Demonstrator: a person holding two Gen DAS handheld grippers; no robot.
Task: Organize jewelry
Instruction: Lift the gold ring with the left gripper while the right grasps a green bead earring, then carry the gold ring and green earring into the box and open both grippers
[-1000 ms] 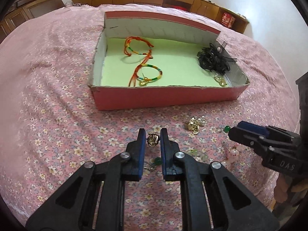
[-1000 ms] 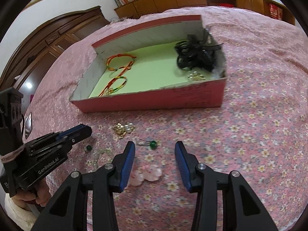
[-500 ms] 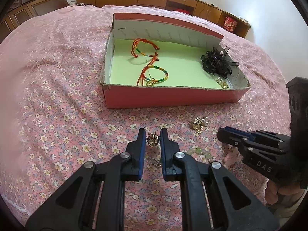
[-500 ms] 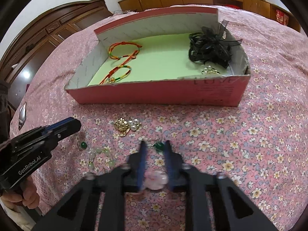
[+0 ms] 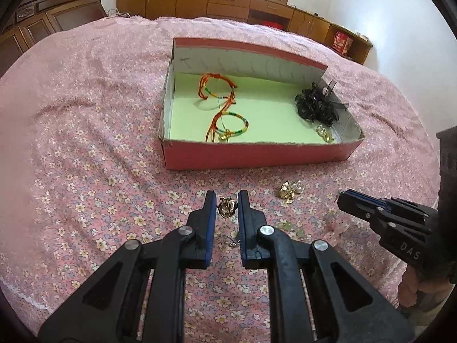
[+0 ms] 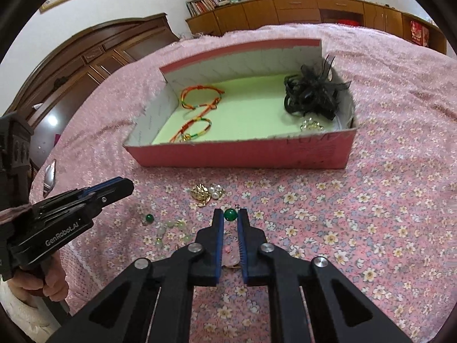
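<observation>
My left gripper point(image 5: 226, 204) is shut on a small gold earring point(image 5: 227, 208), held above the bedspread in front of the pink box point(image 5: 257, 155). My right gripper point(image 6: 230, 215) is shut on a green bead earring point(image 6: 230, 215), also short of the box point(image 6: 242, 158). The box's green floor holds two red-and-green cord bracelets point(image 5: 220, 105), a black hair bow point(image 5: 317, 104) and a gold piece point(image 5: 324, 134). On the bedspread lie a gold and pearl cluster point(image 6: 207, 193), a green bead point(image 6: 149, 217), pale green beads point(image 6: 168, 231) and a pink piece point(image 6: 230, 257).
The box sits on a pink floral bedspread point(image 5: 85, 171) covering a bed. Wooden cabinets point(image 6: 94, 63) and low shelving point(image 5: 228, 3) line the room's walls beyond the bed.
My right gripper closed from wide open onto the green bead earring and lifted it. My left gripper, still holding the gold earring, rose and pulled back from the box.
</observation>
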